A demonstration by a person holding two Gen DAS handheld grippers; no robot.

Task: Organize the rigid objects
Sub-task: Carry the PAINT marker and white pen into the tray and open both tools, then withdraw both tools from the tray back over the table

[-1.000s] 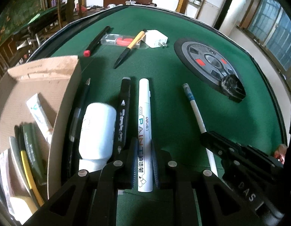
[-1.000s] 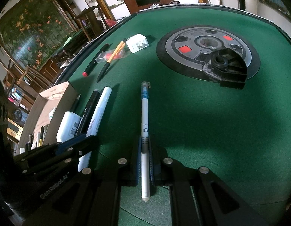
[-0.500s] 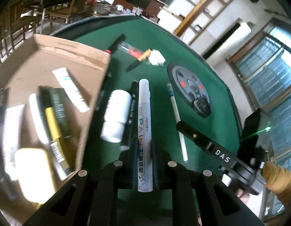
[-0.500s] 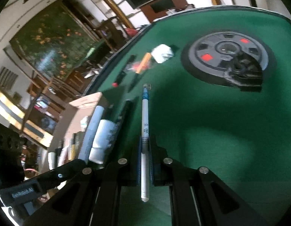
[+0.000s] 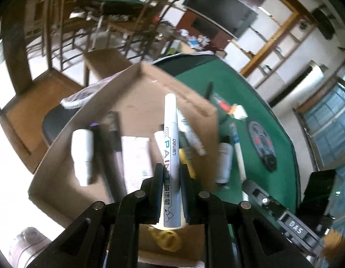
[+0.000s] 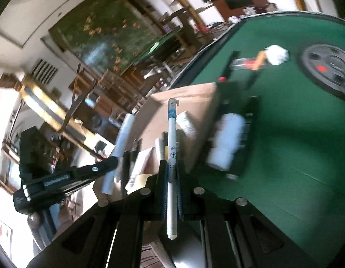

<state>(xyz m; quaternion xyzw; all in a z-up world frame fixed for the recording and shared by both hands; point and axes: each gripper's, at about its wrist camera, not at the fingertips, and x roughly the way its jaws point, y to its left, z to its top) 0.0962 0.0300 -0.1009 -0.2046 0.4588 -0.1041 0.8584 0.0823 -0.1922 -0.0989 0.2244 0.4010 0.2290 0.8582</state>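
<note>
My left gripper [image 5: 171,172] is shut on a white paint marker [image 5: 171,143], held in the air over an open cardboard box [image 5: 139,89]. The box holds a white bottle [image 5: 82,154], dark markers, a white tube and other items. My right gripper [image 6: 171,169] is shut on a thin white pen with a blue cap [image 6: 172,131], hanging over the box's near corner [image 6: 194,93]. In the right wrist view the left gripper [image 6: 110,163] shows at the left with its marker [image 6: 122,138]. The left wrist view shows the thin pen [image 5: 238,156] at the right.
On the green table [image 6: 295,134] beside the box lie a white bottle [image 6: 226,138] and a black marker [image 6: 250,122]. Farther off are an orange pen [image 6: 259,60], a white adapter [image 6: 276,54] and a round black disc [image 6: 326,67]. Chairs and furniture stand beyond the table edge.
Both grippers lifted their pens off the table and swung left toward the box. The left one now hangs over the box; the right one follows to its corner. Both views are tilted.
</note>
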